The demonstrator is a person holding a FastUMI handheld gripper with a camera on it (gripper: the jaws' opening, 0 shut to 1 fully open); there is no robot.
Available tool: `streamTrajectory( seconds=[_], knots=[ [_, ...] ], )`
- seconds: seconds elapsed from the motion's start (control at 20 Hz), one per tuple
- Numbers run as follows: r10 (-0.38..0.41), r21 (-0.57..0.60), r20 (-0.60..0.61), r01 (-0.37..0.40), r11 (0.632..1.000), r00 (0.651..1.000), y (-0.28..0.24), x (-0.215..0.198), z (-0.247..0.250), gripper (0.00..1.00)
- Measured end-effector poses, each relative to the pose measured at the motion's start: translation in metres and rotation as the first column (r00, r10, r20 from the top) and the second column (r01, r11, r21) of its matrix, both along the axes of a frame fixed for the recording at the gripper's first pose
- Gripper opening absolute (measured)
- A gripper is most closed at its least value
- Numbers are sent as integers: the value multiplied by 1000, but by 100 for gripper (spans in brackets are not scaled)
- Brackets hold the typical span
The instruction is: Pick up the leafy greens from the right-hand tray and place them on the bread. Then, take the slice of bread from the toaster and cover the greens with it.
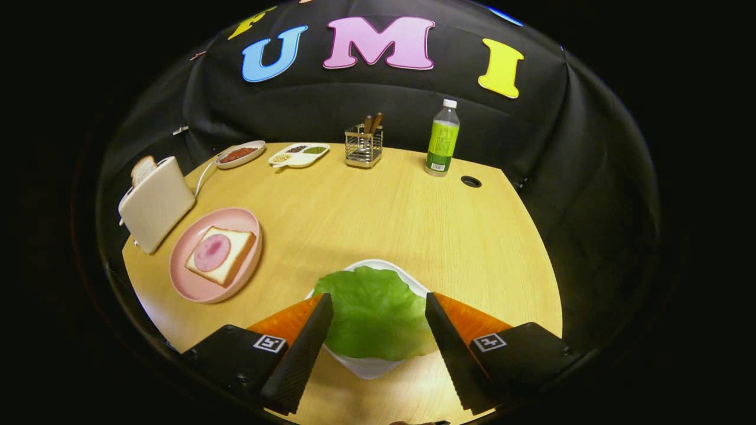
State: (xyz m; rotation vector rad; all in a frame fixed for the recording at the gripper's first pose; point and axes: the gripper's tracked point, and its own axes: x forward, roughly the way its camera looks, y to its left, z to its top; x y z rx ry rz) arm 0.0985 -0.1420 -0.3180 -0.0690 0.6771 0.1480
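Tongs [378, 304] wide open, holding nothing, one finger on each side of the leafy greens [375, 316] in the white tray [369, 366] on the worktop [378, 212]. Off to the left, bread [221, 255] with a pink round slice on a pink plate [195, 286]. Behind it, a toaster [156, 203] with another bread slice [142, 169] poking out.

- Even, fairly bright light on the table [378, 212], probably from overhead; shadows are soft and short.
- Mild glare on the bottle [442, 139] and toaster [156, 203].
- Strong fisheye bending: the table edge curves, and things at upper left look squeezed.
- Fingers [298, 357] at the bottom are dark and slightly soft; the greens [373, 313] between them are sharp.
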Motion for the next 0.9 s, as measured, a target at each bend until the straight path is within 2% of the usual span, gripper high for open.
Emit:
streamTrajectory(
  seconds=[0.35, 0.6, 0.75, 0.8, 0.85, 0.9],
  knots=[
    [20, 4, -101, -20, 1000, 995, -1, 8, -44, 99],
    [42, 5, -122, -42, 999, 992, 3, 4, -51, 97],
    [43, 21, -144, -40, 999, 989, 8, 2, -51, 82],
    [48, 19, -143, -46, 999, 989, 11, 2, -52, 83],
    [57, 17, -140, -55, 998, 989, 15, 1, -51, 73],
    [68, 14, -139, -67, 998, 988, 18, 0, -51, 68]
  ],
)
